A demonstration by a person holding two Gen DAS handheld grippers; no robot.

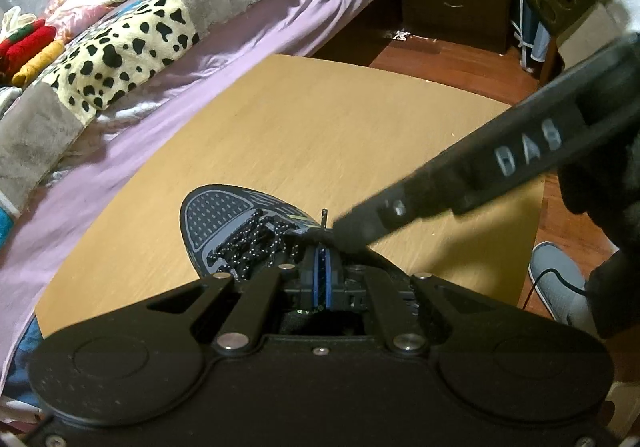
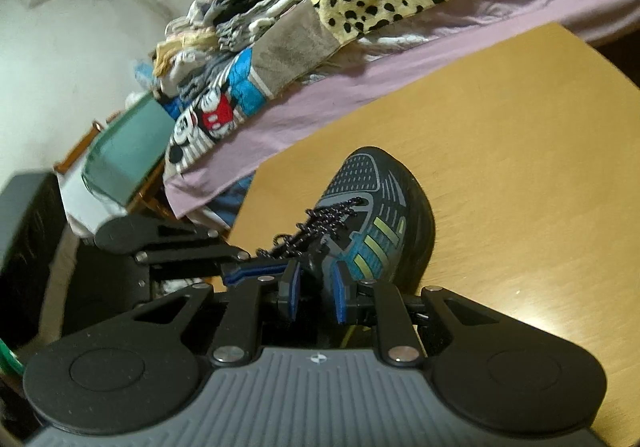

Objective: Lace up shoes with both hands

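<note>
On the wooden table (image 2: 500,119), beside the bed (image 1: 168,83), a dark sneaker (image 2: 376,207) is set, its speckled lace (image 2: 320,219) soft, limp and best pinched near the tip. The left gripper (image 1: 321,271) is seen fully closed, apparently on lace. The right gripper (image 2: 316,287) is held slightly apart around the tongue; contact cannot be told. Only the right view shows the striped side.

One dark grey mesh shoe (image 2: 372,207) with yellow-green and blue side stripes stands upright on my desk (image 2: 520,151), toe pointing away. Its black white-flecked lace (image 2: 320,223) is threaded loosely, crossing the tongue.
</note>
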